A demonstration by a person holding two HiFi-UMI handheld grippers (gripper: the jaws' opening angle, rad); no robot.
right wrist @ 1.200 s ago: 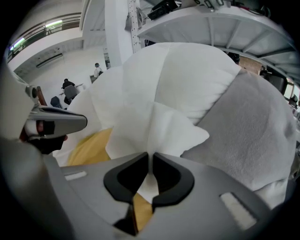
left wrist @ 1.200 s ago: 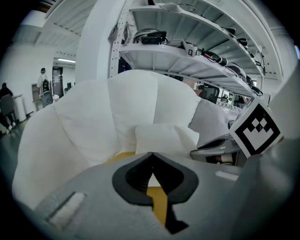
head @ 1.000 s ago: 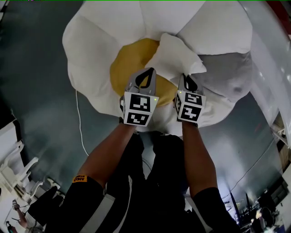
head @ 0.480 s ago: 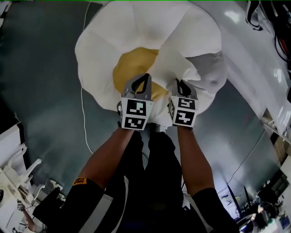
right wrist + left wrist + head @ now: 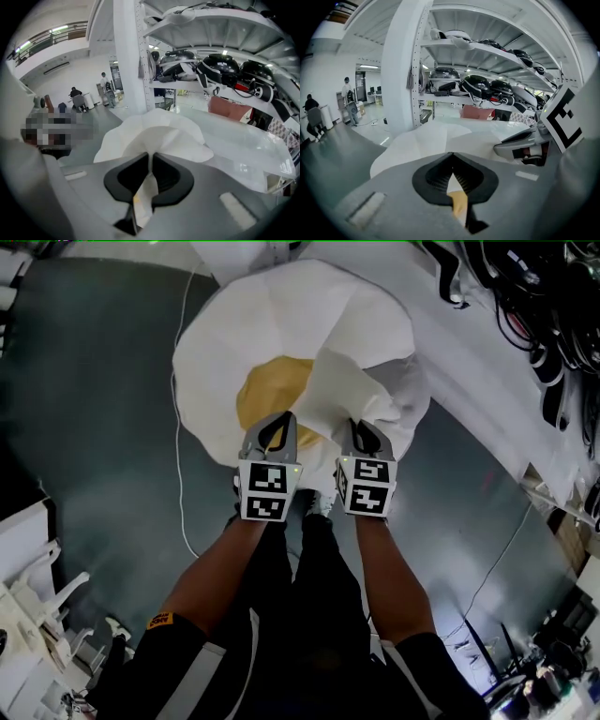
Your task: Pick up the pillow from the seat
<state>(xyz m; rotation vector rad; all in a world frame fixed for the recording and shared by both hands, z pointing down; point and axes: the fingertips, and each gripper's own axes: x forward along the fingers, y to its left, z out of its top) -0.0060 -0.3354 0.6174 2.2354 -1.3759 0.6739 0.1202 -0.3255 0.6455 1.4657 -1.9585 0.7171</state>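
- My left tongs (image 5: 277, 420) pinch the pillow (image 5: 281, 324) at the edge of its yellow middle.
- My right tongs (image 5: 362, 427) pinch a white fold.
- The pillow hangs from both, over the grey floor (image 5: 94, 427).

Large workshop hall, white steel shelving (image 5: 403, 70) loaded with dark equipment (image 5: 480, 85), grey floor (image 5: 94, 409)

Pillow (image 5: 281, 324): soft matt cloth, white w/ yellow centre, a bit creased. Left hand-held gripper (image 5: 279, 416) & right hand-held gripper (image 5: 362, 425): grey matt plastic. Pads (image 5: 439, 177): black, ribbed. Floor (image 5: 94, 399): smooth, slightly glossy. Shelf post (image 5: 405, 70): white painted metal, perforated.
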